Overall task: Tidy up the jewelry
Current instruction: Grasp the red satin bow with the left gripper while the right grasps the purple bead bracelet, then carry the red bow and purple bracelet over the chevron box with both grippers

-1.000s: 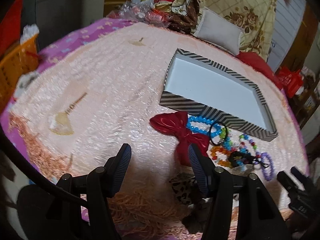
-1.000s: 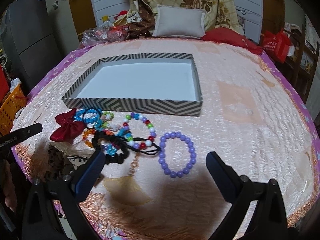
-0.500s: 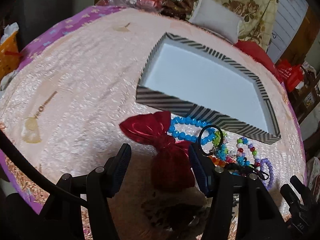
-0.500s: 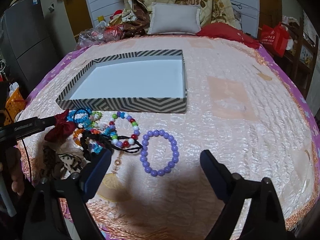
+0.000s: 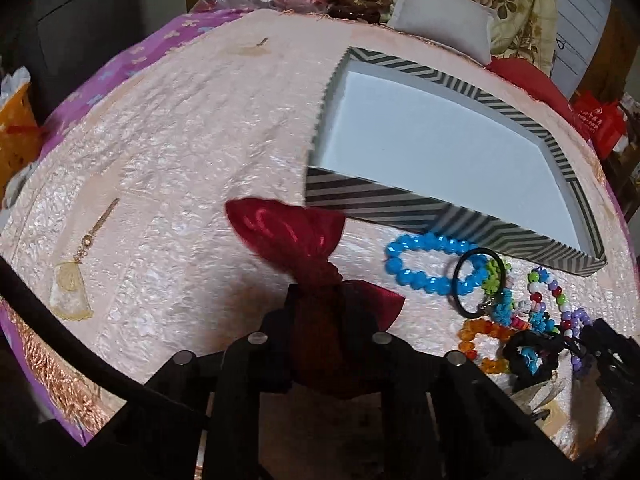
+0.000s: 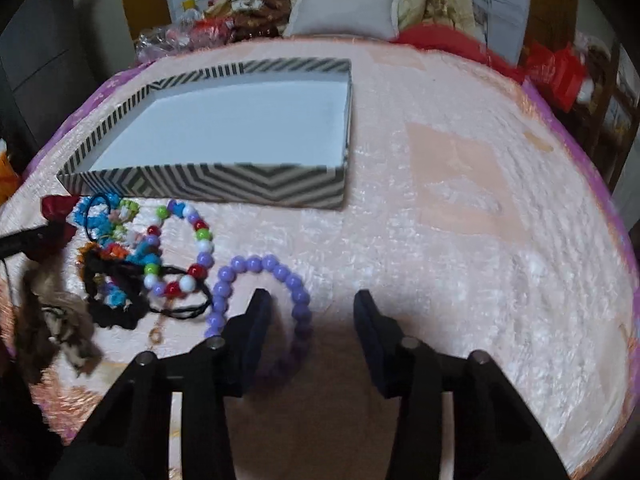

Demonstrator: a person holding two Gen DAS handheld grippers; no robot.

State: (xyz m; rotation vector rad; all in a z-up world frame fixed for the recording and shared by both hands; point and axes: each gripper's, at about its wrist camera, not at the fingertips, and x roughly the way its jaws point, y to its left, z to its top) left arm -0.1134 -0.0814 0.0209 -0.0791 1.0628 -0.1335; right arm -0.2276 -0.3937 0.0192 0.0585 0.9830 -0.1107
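Note:
My left gripper (image 5: 316,300) is shut on a red satin bow (image 5: 292,236), whose lower half sits between the fingers. A striped box (image 5: 400,196) with a bare white floor lies just beyond. A blue bead bracelet (image 5: 424,264), a black hair tie (image 5: 476,284) and several mixed bead bracelets lie to the right. My right gripper (image 6: 312,308) is open, its fingers either side of the right arc of a purple bead bracelet (image 6: 260,280). A multicolour bead bracelet (image 6: 188,248) and black scrunchie (image 6: 112,300) lie left of it, in front of the box (image 6: 208,188).
A peach quilted cloth (image 6: 460,220) covers the round table. A leopard-print hair piece (image 6: 60,320) lies at the near left edge. A white cushion (image 6: 344,12) and clutter sit at the far side. A gold embroidered tassel motif (image 5: 80,272) marks the cloth at left.
My left gripper moved forward and closed on the red bow. My right gripper moved down and forward, narrowing around the purple bracelet's right side.

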